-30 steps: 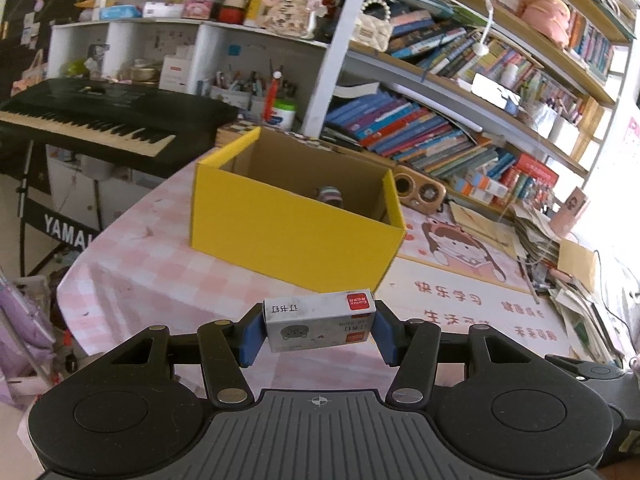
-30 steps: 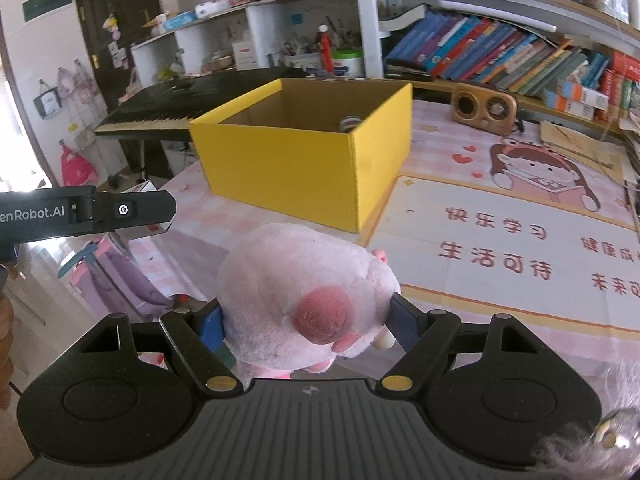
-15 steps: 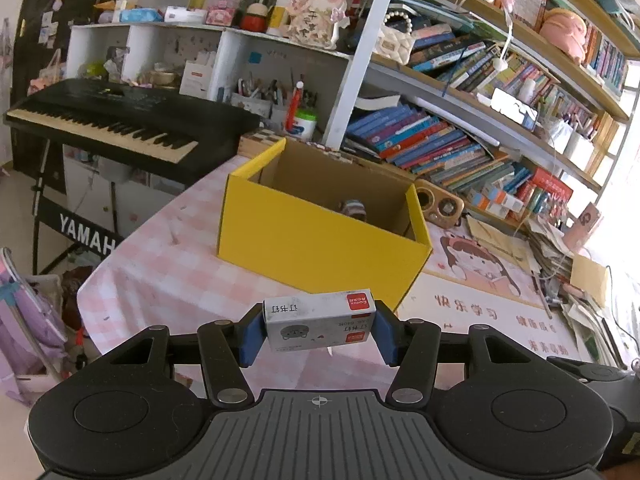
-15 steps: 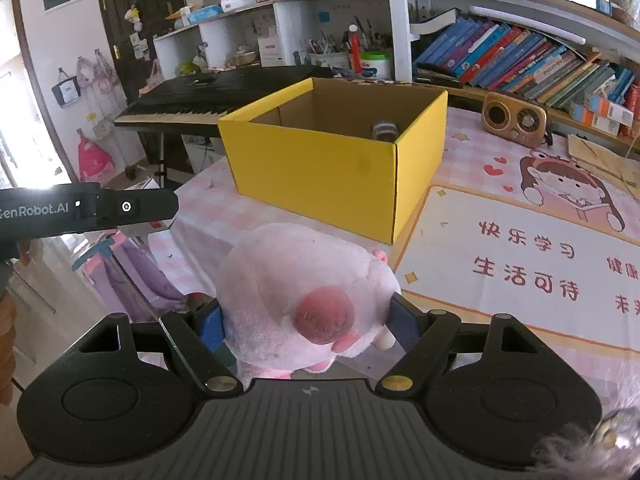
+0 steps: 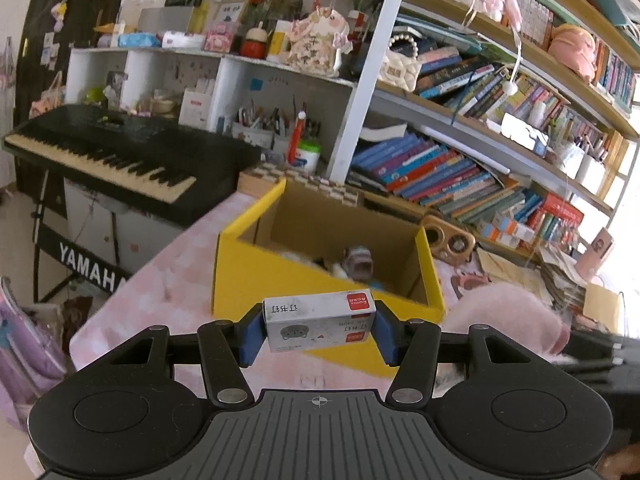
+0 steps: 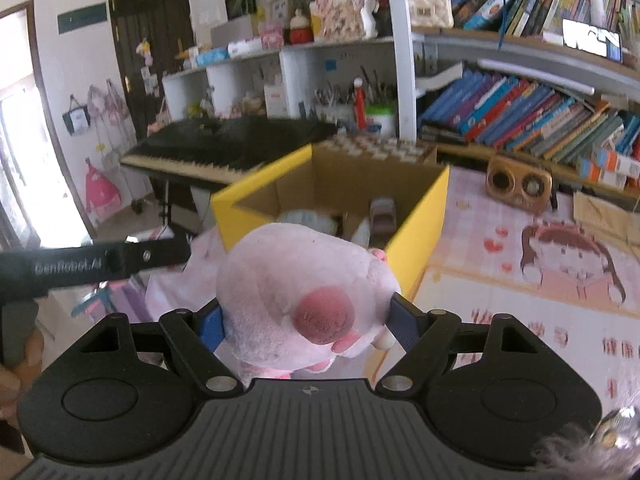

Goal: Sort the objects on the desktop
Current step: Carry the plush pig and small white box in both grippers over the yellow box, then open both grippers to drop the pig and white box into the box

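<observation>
My left gripper [image 5: 319, 326] is shut on a small grey staple box [image 5: 320, 320] with a red label, held above the near wall of the open yellow cardboard box [image 5: 280, 280]. My right gripper [image 6: 306, 316] is shut on a pink plush toy [image 6: 304, 280], held just before the yellow box [image 6: 416, 224]. The plush also shows at the right of the left wrist view [image 5: 508, 316]. Inside the box lie a small jar [image 6: 382, 216] and a white soft item [image 6: 304, 218].
A black Yamaha keyboard [image 5: 112, 152] stands left of the pink checked table [image 5: 160, 280]. A wooden speaker [image 6: 520, 184] sits behind the box, by bookshelves [image 5: 460, 168]. A printed pink mat [image 6: 520, 280] covers the table at right. The left gripper's body [image 6: 92, 266] crosses the right view.
Both grippers have risen and moved toward the yellow box, so I look down into it now. The plush has come into the left wrist view. Both grips are unchanged.
</observation>
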Demonstrator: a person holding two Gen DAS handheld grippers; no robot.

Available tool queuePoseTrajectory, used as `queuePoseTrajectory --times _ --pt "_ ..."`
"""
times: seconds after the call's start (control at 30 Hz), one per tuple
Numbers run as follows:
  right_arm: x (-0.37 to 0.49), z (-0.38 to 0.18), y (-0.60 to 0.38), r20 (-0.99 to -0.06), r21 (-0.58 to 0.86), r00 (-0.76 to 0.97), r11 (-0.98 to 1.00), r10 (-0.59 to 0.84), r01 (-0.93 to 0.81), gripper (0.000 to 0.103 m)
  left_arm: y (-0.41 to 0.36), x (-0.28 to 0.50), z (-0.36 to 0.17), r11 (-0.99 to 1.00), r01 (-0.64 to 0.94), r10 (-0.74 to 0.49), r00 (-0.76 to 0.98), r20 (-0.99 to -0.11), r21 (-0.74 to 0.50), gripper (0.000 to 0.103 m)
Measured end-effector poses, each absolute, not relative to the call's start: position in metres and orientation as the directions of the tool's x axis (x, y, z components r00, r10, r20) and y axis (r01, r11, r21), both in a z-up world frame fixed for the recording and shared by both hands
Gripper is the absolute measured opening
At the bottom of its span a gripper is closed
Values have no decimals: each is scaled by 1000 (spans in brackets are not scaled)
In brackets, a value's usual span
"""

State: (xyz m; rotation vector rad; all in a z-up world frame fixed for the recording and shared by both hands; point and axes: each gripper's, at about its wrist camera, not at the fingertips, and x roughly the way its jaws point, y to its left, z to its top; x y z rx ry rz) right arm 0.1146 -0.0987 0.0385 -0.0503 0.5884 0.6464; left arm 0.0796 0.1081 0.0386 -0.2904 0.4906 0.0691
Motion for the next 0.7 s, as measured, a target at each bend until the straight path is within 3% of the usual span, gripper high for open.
queuePoseTrajectory --times 0.4,0.7 --pt "215 73 -87 -437 114 680 786 589 -608 79 106 167 46 962 -159 43 892 -450 -222 55" --pt "291 73 -58 -453 145 624 744 636 -653 80 78 243 14 985 -103 11 844 -536 -142 55"
